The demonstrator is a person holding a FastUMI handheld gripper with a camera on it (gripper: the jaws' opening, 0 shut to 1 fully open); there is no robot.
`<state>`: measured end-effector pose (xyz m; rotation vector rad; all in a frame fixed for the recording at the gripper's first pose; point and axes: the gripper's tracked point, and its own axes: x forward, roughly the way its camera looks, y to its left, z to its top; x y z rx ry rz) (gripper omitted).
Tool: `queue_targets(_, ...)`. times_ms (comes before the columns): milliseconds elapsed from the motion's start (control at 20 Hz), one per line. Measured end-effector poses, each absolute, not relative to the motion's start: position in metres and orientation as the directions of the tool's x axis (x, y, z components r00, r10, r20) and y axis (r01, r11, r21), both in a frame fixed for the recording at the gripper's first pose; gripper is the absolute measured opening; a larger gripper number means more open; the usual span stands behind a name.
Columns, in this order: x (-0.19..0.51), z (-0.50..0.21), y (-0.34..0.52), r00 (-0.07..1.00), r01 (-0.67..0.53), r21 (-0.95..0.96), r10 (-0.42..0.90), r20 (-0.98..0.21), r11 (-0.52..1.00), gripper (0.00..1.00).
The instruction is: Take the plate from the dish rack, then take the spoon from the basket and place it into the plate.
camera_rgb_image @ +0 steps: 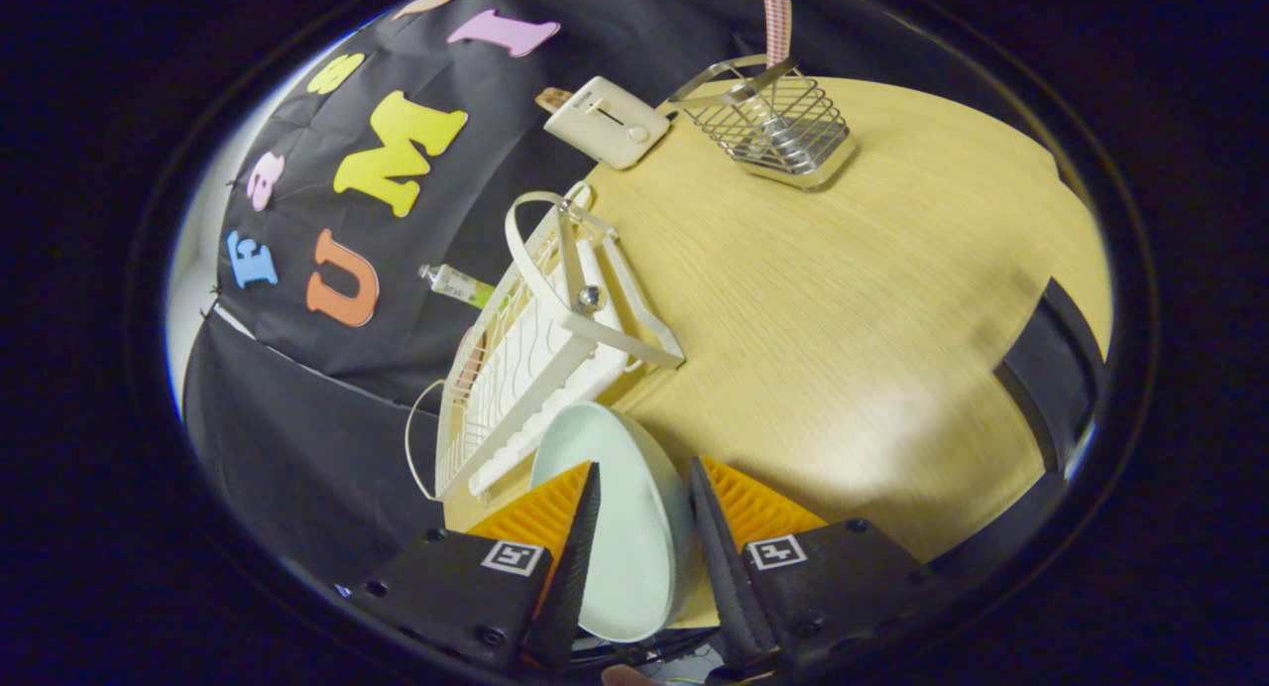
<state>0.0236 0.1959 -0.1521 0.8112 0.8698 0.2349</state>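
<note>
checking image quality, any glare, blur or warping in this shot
Gripper view: fisheye warp curves the table edge and tilts the scene; a soft glare patch lies on the wood right of the claw, which holds the plate; the rack and basket look sharp.

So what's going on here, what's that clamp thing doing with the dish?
A person is working a hand-held gripper, and its two fingers are clamped on a pale green plate, held on edge between them just clear of the white dish rack. Beyond the fingers, across the wooden table, stands a wire basket with the spoon sticking up out of it, not yet picked up.
</note>
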Motion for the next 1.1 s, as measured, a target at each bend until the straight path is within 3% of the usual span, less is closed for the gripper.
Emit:
queue_targets(150,0.024,-0.135,0.187,0.698,0.048,0.681,0.463,-0.546,0.731,0.63)
queue_targets(350,0.026,-0.109,0.153,0.833,-0.090,0.462,0.321,-0.450,0.882,0.70)
queue_targets(550,0.028,-0.075,0.100,0.957,-0.084,0.208,0.137,-0.256,0.974,0.78)
queue_targets(700,0.022,-0.057,0.074,0.989,-0.084,0.062,0.091,-0.118,0.995,0.88)
queue_targets(1100,0.047,-0.055,-0.008,0.996,-0.081,0.084,0.084,-0.039,0.993,0.91)
